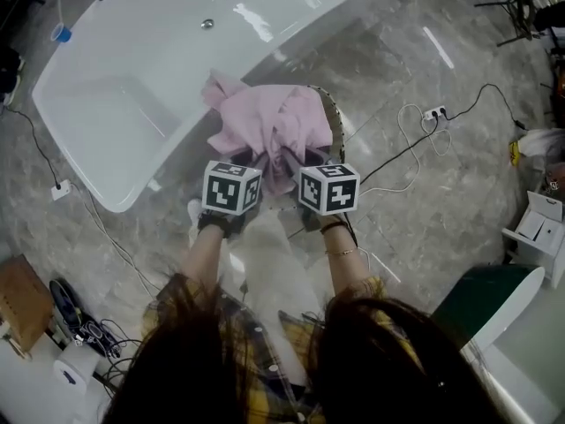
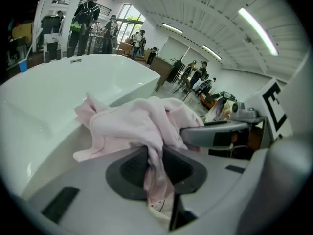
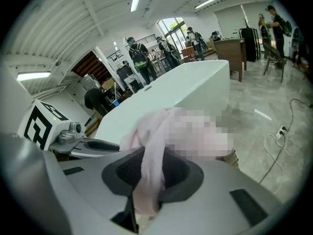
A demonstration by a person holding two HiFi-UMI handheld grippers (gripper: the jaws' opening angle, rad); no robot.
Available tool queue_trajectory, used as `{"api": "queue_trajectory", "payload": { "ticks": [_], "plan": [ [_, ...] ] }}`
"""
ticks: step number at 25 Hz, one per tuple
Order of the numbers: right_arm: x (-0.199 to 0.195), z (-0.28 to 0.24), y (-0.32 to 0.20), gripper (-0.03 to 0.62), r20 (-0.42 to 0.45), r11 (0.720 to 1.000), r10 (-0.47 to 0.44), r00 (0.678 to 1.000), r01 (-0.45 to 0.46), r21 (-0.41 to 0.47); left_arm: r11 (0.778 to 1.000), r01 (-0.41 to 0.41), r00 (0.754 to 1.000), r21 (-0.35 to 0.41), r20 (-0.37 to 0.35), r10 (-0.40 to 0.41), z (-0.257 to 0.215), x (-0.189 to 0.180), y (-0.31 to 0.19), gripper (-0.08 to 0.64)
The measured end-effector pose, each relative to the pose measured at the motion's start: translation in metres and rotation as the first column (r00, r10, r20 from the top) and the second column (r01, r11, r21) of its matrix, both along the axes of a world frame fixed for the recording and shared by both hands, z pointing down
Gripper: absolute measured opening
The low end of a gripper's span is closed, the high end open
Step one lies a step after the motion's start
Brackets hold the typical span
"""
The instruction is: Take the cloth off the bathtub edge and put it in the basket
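The cloth (image 1: 274, 126) hangs over the basket (image 1: 335, 122) (only the basket's rim shows, at the cloth's right). The left gripper (image 2: 155, 168) and right gripper (image 3: 149, 173) pinch it side by side. The bathtub (image 1: 132, 69) lies behind, to the left.

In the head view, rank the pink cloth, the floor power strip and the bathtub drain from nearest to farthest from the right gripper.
1. pink cloth: clamped in the right gripper itself, bunched just ahead of it.
2. power strip: on the floor, off to the right.
3. bathtub drain: inside the tub, far up and left.
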State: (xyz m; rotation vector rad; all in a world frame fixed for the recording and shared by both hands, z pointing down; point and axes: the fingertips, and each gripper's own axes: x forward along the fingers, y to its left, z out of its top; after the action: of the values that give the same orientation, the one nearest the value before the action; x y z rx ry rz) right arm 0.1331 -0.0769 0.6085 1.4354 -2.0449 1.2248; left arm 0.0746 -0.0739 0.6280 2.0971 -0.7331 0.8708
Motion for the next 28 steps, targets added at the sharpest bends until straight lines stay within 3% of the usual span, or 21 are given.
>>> {"api": "queue_trajectory", "payload": {
  "ticks": [7, 12, 28],
  "plan": [
    [0.058, 0.006, 0.019, 0.098, -0.018, 0.999, 0.035, 0.999, -0.036, -0.028, 0.999, -0.03, 0.999, -0.027, -0.013, 0.03, 0.006, 0.058, 0.019, 0.095],
    [0.077, 0.018, 0.037, 0.098, -0.027, 0.995, 0.078, 0.997, -0.079, -0.06, 0.995, -0.071, 0.997, -0.067, -0.011, 0.071, 0.018, 0.078, 0.034, 0.095],
    [0.06, 0.098, 0.059, 0.1, -0.022, 0.98, 0.135, 0.991, -0.137, -0.145, 0.98, -0.13, 0.991, -0.153, 0.011, 0.133, 0.096, 0.059, 0.055, 0.095]
  ]
}}
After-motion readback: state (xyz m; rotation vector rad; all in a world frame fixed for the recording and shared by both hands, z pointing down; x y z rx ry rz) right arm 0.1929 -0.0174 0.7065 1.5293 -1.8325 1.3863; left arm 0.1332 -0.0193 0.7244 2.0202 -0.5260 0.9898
